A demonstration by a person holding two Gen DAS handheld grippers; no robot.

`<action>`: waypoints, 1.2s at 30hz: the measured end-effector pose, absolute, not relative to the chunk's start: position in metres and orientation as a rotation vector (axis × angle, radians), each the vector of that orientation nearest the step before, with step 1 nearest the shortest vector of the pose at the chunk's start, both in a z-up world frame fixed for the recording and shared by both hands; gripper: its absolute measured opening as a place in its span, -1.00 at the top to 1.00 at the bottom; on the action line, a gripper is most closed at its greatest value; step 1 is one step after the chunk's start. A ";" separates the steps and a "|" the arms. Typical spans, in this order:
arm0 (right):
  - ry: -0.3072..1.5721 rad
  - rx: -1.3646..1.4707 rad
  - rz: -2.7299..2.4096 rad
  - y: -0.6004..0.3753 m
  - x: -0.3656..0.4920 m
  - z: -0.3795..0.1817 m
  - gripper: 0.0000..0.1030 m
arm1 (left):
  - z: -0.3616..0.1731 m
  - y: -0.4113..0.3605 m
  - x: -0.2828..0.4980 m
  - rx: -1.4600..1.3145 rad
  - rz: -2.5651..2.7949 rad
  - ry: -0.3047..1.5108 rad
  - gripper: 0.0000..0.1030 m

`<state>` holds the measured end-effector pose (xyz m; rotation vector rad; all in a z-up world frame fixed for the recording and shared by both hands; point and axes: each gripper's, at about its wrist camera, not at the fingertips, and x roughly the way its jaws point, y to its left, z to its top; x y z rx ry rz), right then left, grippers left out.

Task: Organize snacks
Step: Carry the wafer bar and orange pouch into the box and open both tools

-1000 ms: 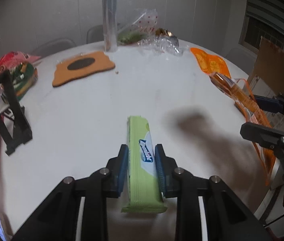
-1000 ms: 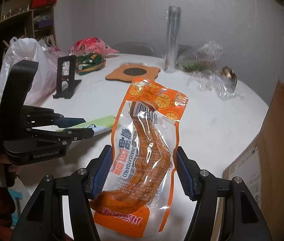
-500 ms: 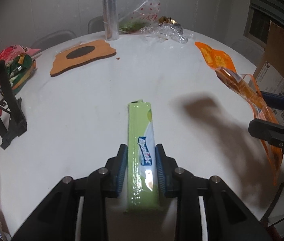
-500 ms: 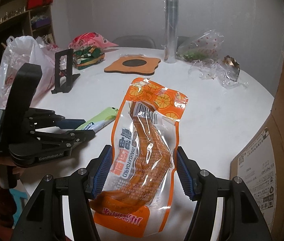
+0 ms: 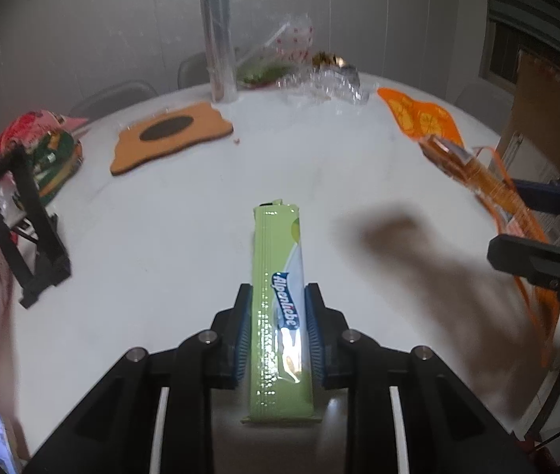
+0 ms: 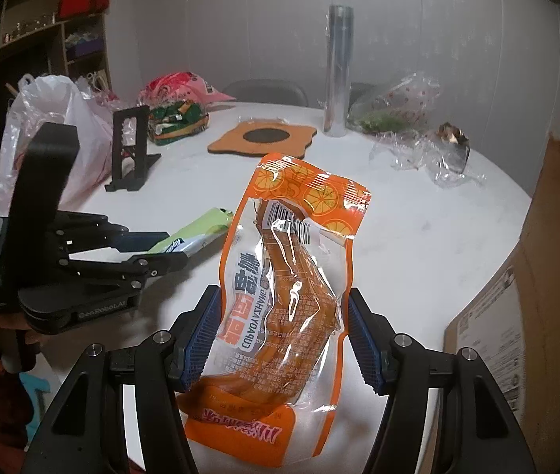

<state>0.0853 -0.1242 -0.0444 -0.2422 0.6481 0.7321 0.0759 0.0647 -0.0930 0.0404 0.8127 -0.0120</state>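
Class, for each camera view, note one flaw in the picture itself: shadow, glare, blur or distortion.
Left wrist view: a dark soft shadow falls on the white round table, and glare streaks the green candy stick pack. Right wrist view: fisheye bends the brown cardboard box.

The left gripper (image 5: 278, 328) squeezes a long green candy stick pack (image 5: 280, 296) between its two blue pads. The pack points away over the round white table (image 5: 185, 229). On the right, a see-through orange snack bag (image 5: 473, 166) hangs in the air by the black right gripper (image 5: 548, 233). Far back stands a tall shiny silver tube (image 5: 218, 35) next to crinkly clear plastic wrap (image 5: 323, 79). A flat orange mat with a dark middle (image 5: 169, 134) lies near the tube. A black stand (image 5: 23, 225) sits on the left, with a pink and green snack bag (image 5: 42, 142) behind it.
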 end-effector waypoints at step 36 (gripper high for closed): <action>0.417 -0.043 0.521 -0.319 0.060 0.072 -0.14 | 0.109 -0.131 0.086 0.199 -0.418 0.445 0.55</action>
